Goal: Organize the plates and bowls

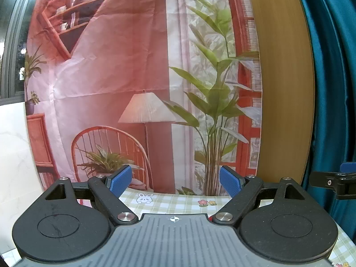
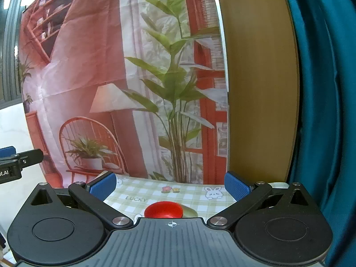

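A red bowl (image 2: 163, 209) rests on the checked tablecloth (image 2: 191, 194), partly hidden behind my right gripper's body; a pale olive dish edge (image 2: 189, 211) shows just to its right. My right gripper (image 2: 170, 188) hovers above and short of the bowl, open, with nothing between its blue pads (image 2: 236, 186). My left gripper (image 1: 175, 181) is also open and holds nothing; only bare tablecloth (image 1: 173, 202) lies beyond its blue pads (image 1: 120, 181). Each gripper appears at the edge of the other's view: the right gripper's finger (image 1: 333, 181), the left gripper's finger (image 2: 20, 159).
A printed backdrop (image 1: 133, 77) showing a chair, lamp and plants hangs right behind the table's far edge. A wooden panel (image 2: 260, 89) and a teal curtain (image 2: 322, 111) stand to the right. A white marbled wall (image 1: 15, 155) lies to the left.
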{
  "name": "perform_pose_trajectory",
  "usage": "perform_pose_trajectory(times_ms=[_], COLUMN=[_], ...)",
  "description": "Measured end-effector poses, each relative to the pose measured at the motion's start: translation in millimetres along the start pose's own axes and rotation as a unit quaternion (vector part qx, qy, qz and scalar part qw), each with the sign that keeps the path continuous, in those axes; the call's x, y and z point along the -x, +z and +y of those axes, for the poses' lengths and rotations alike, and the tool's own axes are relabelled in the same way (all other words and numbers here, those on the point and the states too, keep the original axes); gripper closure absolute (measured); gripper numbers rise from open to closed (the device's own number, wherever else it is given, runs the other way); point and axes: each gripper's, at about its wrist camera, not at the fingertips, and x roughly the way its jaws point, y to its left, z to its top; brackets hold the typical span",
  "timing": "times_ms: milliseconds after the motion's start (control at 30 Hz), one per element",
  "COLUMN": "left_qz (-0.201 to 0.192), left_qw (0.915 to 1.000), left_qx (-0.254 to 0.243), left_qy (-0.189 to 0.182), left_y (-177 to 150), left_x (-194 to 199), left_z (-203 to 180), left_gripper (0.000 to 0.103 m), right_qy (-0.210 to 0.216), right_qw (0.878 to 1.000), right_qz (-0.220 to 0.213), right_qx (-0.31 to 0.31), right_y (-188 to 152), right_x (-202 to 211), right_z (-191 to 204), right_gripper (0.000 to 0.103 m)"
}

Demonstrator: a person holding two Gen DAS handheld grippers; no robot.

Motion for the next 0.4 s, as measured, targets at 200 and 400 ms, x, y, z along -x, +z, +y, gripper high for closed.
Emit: perform_pose_trajectory(times_ms=[200, 400], left_qz=[0.001, -0.001], left_qw=[1.0, 1.0], left_qx=[0.0, -0.001], left_qy=[0.001, 0.001], left_y=[0.0, -0.1], left_x=[-0.6, 0.4], left_z=[0.8, 0.2], left_gripper=[0.015, 0.015], right_qy=[0.0, 0.0], right_qw=[1.0, 1.0], right_qz=[0.0, 0.0], right_qx=[0.0, 0.0], right_y=[-0.6, -1.1], right_x=[0.5, 1.1], right_z=[0.0, -0.5], right_gripper=[0.0, 0.0])
